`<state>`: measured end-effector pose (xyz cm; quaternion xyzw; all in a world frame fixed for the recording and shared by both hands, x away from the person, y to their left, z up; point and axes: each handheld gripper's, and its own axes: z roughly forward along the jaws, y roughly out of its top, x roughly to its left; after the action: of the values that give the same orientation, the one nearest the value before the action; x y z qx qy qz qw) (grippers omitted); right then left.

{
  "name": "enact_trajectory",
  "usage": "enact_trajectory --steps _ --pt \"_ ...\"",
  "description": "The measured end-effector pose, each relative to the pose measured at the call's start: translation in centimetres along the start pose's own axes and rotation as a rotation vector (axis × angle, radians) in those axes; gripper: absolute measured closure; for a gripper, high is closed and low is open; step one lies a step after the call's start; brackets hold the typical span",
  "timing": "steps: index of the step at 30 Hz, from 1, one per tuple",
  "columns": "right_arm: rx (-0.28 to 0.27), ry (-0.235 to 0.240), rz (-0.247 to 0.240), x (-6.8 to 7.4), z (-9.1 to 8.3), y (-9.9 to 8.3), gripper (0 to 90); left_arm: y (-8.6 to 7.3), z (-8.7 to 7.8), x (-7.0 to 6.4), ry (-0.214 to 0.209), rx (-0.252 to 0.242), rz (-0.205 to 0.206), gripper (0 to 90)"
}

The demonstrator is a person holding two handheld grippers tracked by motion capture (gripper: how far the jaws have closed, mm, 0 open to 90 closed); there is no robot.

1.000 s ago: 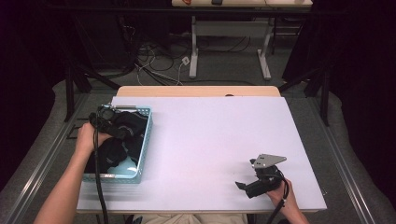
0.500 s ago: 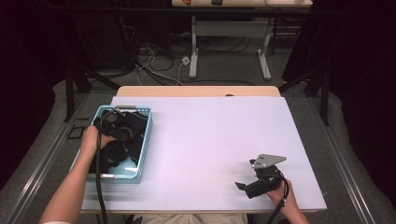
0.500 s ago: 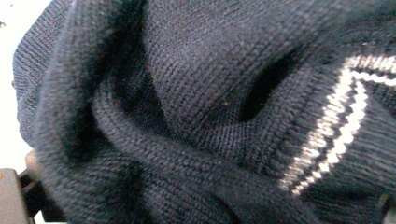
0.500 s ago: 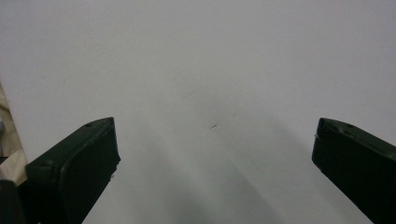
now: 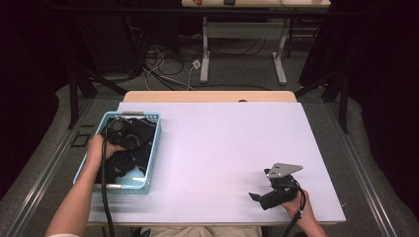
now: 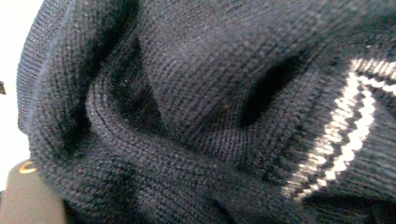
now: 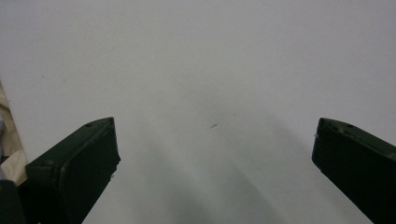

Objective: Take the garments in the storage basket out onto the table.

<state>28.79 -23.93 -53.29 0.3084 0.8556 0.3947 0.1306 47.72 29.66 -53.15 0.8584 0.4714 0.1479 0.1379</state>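
A light blue basket (image 5: 154, 148) at the table's left holds dark knitted clothing (image 5: 136, 138). A person's left hand (image 5: 97, 147) reaches into it, and my left gripper (image 5: 114, 159) is down among the cloth with its jaws hidden. In the left gripper view, navy knit (image 6: 196, 116) with a white striped band (image 6: 350, 135) presses right up against the camera. My right gripper (image 5: 257, 198) lies low on the white table (image 5: 222, 148) at the front right, under its grey plate (image 5: 282, 170). Its jaws stand wide apart (image 7: 215, 154) over bare tabletop.
The table's front edge runs close behind the right hand (image 5: 296, 207). A black cable (image 5: 104, 197) trails from the left gripper along the forearm. Beyond the table's far edge are cables on the floor (image 5: 168, 69) and another desk's legs (image 5: 205, 49).
The left hand has shifted slightly inside the basket, stirring the dark cloth. The right gripper has stayed where it was.
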Motion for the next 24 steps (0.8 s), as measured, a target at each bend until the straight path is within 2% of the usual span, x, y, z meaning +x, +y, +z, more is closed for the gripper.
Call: enact_trajectory --steps 3,9,11,12,13,18,23,24 --pt "-0.005 -0.001 0.001 0.01 0.06 -0.02 0.0 -0.07 -0.07 -0.04 -0.006 -0.006 0.006 20.2" --pt "-0.007 0.001 -0.007 -0.06 0.09 -0.02 0.1 -0.20 -0.27 -0.33 0.012 -0.023 0.025 35.6" --pt "-0.006 0.001 -0.002 0.00 0.10 -0.03 0.1 -0.20 -0.29 -0.44 0.019 -0.026 0.025 44.6" --pt "-0.006 0.001 -0.001 0.00 0.10 -0.03 0.1 -0.17 -0.38 -0.54 0.037 -0.022 0.042 48.9" --pt "-0.006 0.002 -0.002 0.00 0.10 -0.03 0.1 -0.17 -0.38 -0.54 0.037 -0.022 0.042 52.7" --pt "-0.007 0.000 -0.008 -0.05 0.10 -0.02 0.1 -0.30 -0.46 -0.55 0.049 -0.032 0.042 61.2" --pt "-0.005 0.000 -0.003 -0.03 0.11 -0.04 0.1 -0.49 -0.71 -0.35 0.043 -0.062 0.017 65.1" --pt "-0.004 -0.001 -0.006 -0.04 0.10 -0.04 0.2 -0.49 -0.83 -0.36 0.047 -0.062 0.024 65.8"
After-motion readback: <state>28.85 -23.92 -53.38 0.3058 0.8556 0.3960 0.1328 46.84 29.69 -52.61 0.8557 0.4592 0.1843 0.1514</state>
